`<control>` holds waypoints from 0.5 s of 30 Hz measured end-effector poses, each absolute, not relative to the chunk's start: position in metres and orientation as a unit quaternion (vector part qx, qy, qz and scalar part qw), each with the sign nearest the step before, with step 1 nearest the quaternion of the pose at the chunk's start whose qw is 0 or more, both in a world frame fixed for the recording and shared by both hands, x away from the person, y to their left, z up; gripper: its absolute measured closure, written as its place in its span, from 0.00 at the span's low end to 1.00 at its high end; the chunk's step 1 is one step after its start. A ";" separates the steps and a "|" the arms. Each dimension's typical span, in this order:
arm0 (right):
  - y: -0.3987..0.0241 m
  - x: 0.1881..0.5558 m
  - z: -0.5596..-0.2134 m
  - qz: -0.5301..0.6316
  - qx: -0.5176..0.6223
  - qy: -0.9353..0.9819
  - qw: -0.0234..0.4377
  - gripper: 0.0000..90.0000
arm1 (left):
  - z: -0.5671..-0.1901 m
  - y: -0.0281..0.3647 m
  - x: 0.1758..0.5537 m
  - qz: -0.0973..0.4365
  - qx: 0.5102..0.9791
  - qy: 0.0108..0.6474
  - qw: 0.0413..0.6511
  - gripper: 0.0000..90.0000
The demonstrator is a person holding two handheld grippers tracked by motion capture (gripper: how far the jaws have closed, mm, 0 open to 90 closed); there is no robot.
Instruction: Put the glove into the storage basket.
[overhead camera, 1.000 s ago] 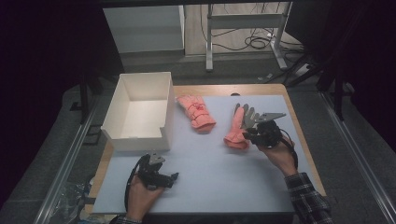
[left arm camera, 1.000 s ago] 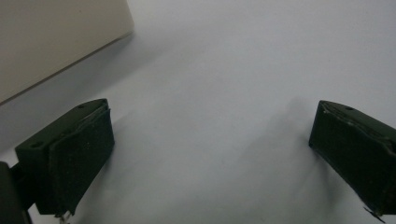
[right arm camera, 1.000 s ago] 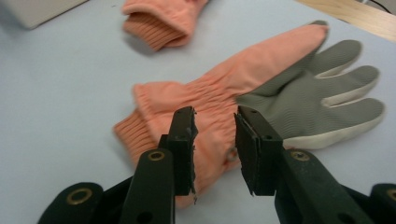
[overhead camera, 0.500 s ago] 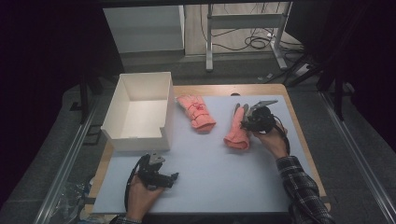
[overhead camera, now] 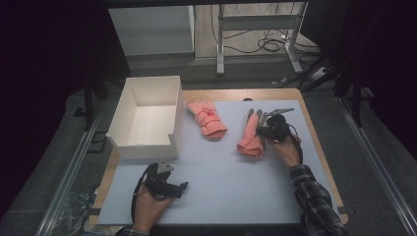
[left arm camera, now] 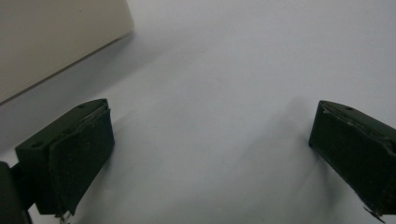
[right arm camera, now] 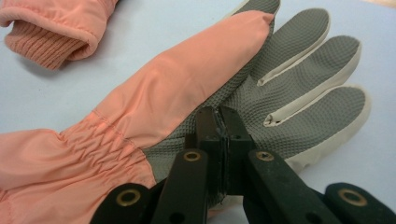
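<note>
White open box [overhead camera: 147,115] sits at the table's left edge, just beyond the left gripper [overhead camera: 172,188] and slightly to its left; a corner of its wall [left arm camera: 56,42] shows at the upper left in the left gripper view. The left gripper rests low on the grey-blue mat [overhead camera: 221,187] near the front edge, held in the person's left hand [overhead camera: 147,206]. Its jaws stand wide apart over bare mat [left arm camera: 210,93], nothing between them: released.

First pink glove [overhead camera: 206,118] lies on the mat between the box and the right gripper, well apart from both grippers; its knit cuff [right arm camera: 46,44] appears at the upper left in the right gripper view.

Second pink glove [overhead camera: 251,135], grey textured palm up [right arm camera: 299,79], lies directly against the right gripper [overhead camera: 269,129], its fingers pointing away from the person. The right gripper's jaws have just been closing and now stand clenched together, tips [right arm camera: 222,135] on the palm near the seam between pink cloth and grey grip. Whether a fold of glove material is pinched between them cannot be told. The right hand [overhead camera: 285,150] holds the gripper from behind, plaid sleeve [overhead camera: 314,201] trailing to the front right.
</note>
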State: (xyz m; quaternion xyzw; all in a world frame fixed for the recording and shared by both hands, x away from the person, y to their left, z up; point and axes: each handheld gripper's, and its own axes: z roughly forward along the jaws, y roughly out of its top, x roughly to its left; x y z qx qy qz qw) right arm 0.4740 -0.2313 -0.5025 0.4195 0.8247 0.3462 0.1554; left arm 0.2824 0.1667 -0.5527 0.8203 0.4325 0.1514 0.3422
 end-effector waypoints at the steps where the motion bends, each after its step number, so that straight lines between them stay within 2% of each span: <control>1: -0.230 0.472 -0.500 0.348 0.421 0.822 0.162 0.99 | -0.553 0.167 0.282 0.151 0.820 0.433 0.342 0.00; 15: -0.229 0.443 -0.466 0.393 0.417 0.806 0.152 0.99 | -0.553 0.167 0.282 0.151 0.820 0.433 0.342 0.00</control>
